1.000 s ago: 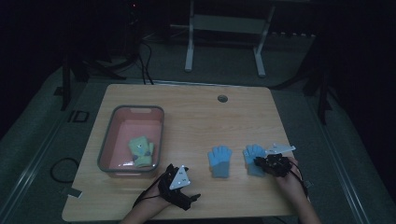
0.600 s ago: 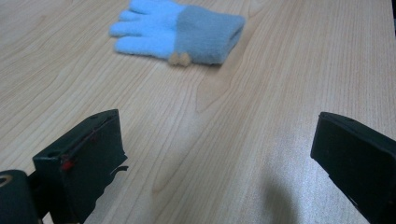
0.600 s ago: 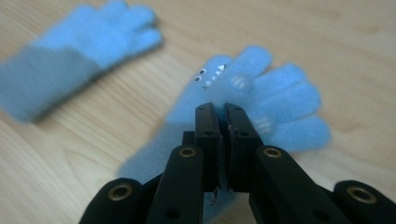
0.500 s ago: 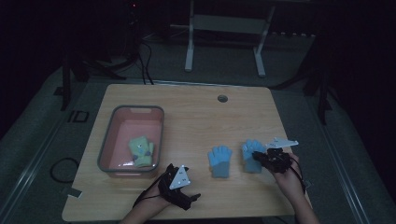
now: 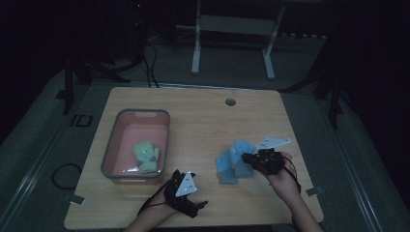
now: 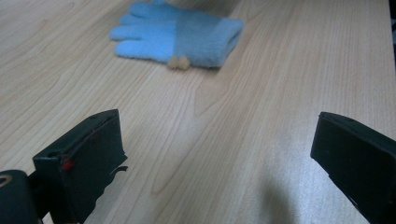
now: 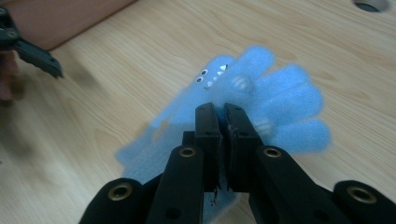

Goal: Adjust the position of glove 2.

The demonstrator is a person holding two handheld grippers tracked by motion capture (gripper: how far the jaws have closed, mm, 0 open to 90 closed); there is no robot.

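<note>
Two blue gloves overlap in the dim high view, their edges hard to separate. The right hand-held gripper (image 7: 222, 108) has its jaws pinched together on the upper blue glove (image 7: 275, 100), lifting it partly over the flat blue glove (image 6: 180, 32) on the bench (image 5: 203, 116). The left hand-held gripper (image 6: 219, 154) rests wide apart, empty, near the bench's front edge.

blue gloves (image 5: 231, 162), pink bin (image 5: 138, 145), black tongs (image 7: 223, 114)
</note>
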